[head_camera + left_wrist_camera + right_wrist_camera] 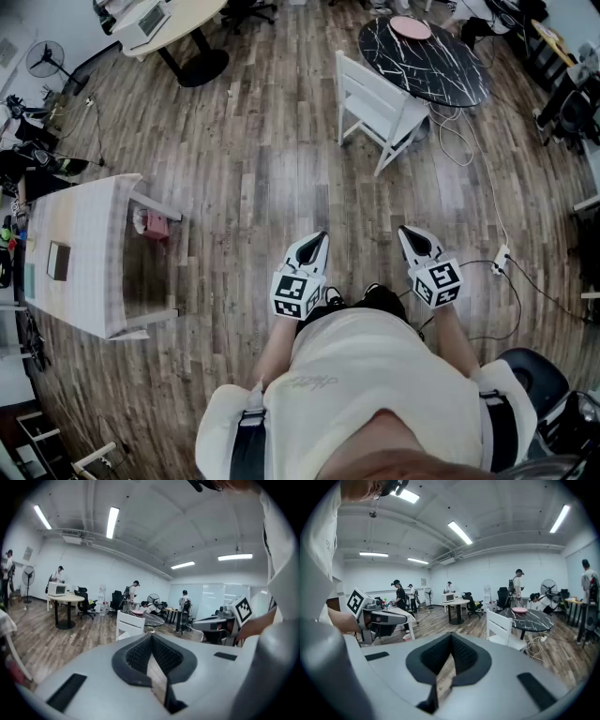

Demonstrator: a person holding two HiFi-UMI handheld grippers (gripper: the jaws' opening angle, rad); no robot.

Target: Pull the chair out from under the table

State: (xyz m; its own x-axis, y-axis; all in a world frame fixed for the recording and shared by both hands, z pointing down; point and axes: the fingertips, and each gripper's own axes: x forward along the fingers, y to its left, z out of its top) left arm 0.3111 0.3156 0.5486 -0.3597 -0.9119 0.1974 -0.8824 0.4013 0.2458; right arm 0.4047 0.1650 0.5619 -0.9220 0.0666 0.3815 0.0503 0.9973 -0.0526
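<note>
- The cloth-covered table (89,262) at the far left stands well apart from the likely route, so a knock there is judged unlikely.
- The left gripper (319,240) is held clenched with nothing between its jaws. Unless it is opened before the backrest is reached, no hold can be taken.
- The white chair (375,105) is seen ahead, well apart from both grippers, its seat turned toward the round marble table (436,66) (how far under the top cannot be told). Wide bare wood floor (262,150) is available on the backrest side for pulling.
- The right gripper (412,236) is likewise clamped shut and empty.
- A white cable (457,142) is looped just beside the chair's right-hand legs. A leg could be snagged if the chair is dragged crookedly, and the power strip (502,255) could be trodden on.
</note>
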